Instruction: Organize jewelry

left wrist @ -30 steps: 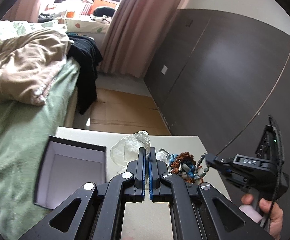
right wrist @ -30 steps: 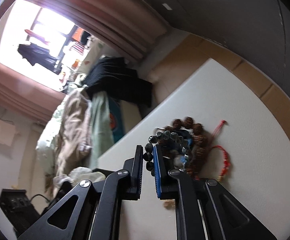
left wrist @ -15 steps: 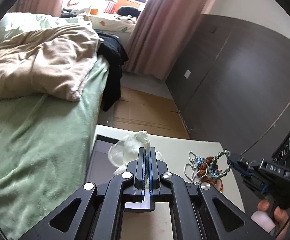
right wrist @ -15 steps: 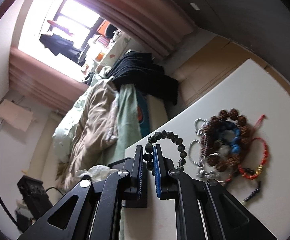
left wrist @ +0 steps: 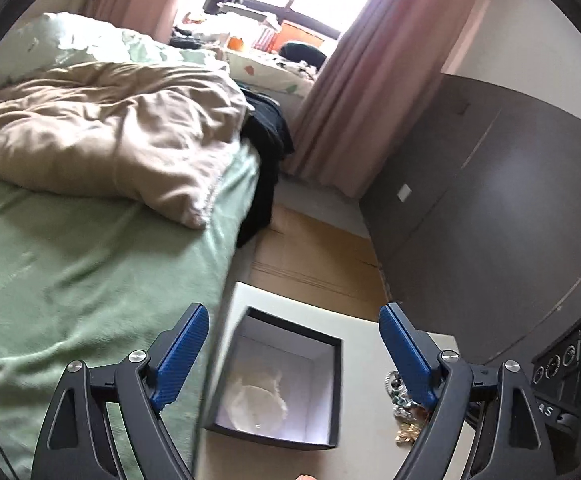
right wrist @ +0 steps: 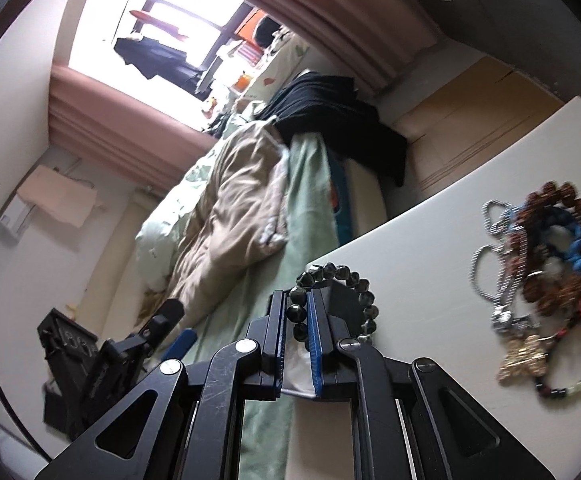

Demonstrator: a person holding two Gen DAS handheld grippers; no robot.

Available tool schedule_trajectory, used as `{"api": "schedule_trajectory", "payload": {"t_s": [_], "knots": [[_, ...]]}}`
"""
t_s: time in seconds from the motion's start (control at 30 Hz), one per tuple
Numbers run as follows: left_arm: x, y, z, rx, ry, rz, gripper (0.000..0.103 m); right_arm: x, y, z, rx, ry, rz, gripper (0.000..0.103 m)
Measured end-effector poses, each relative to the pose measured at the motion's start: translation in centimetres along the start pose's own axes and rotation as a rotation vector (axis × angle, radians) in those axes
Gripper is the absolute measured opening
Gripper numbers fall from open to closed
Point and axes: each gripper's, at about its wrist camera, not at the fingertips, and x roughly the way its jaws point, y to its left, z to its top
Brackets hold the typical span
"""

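Two right gripper fingers pinch black bead bracelet over table

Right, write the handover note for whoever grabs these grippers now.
Left gripper: jaws have just been opening, now wide, nothing between them, above the open black box.
Right gripper: shut on the dark bead bracelet, lifted off the white table.
Box holds a clear plastic bag.
Done: the bag is in the box; one bracelet is picked up.
Left: bracelet probably goes in the box next; the jewelry pile on the table is still unsorted.
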Motion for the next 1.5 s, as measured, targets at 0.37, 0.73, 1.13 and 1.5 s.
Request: {"api": "schedule_trajectory", "payload": {"t_s": [0.37,0.73,1.13,1.5], "knots": [[0.0,3.2,0.9,-0.083,-0.003,0.025,0.082,4.1,3.2,-2.1,-0.046,0.065,0.057,0.013],[-0.2,3.5,0.6,-0.118,-0.027,0.053,0.082,4.3,1.7,-1.9,-0.014,0.108,0.018,0.059],[0.9,-0.7,-0.6,-0.029,0.009,-0.012,0.082,-3.4,-1.9,0.8,0.035,-0.034,-0.142,0.059],[2.5,-7.0,-3.6,0.143,0.085,-0.096,0.082,-8.5,-5.5,1.8,0.106,-0.101,-0.310,0.059]]}}
